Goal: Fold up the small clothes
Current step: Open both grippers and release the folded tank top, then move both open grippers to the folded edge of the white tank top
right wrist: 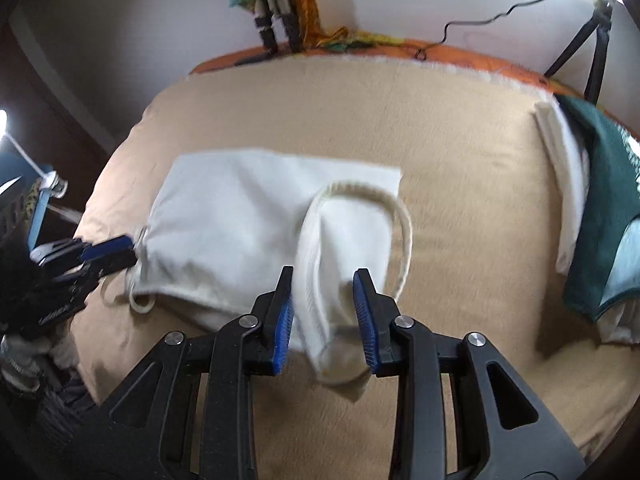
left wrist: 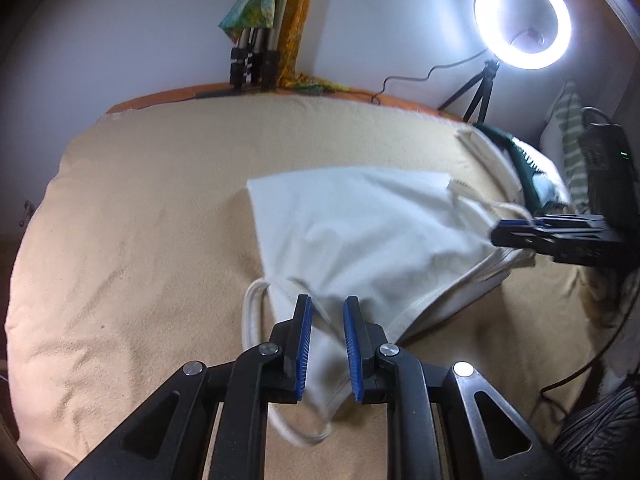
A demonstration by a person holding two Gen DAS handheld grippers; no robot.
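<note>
Mid-bed (left wrist: 140, 220), both tools gape around the white garment (left wrist: 360, 224): left tool (left wrist: 327, 320), right tool (right wrist: 323, 292), neither clamping.

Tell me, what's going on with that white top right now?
Left hand-held gripper open, straddling white top's strap end. Right hand-held gripper open over the other strap end. Top lies on tan blanket. Green garment off aside, not in the way.
</note>
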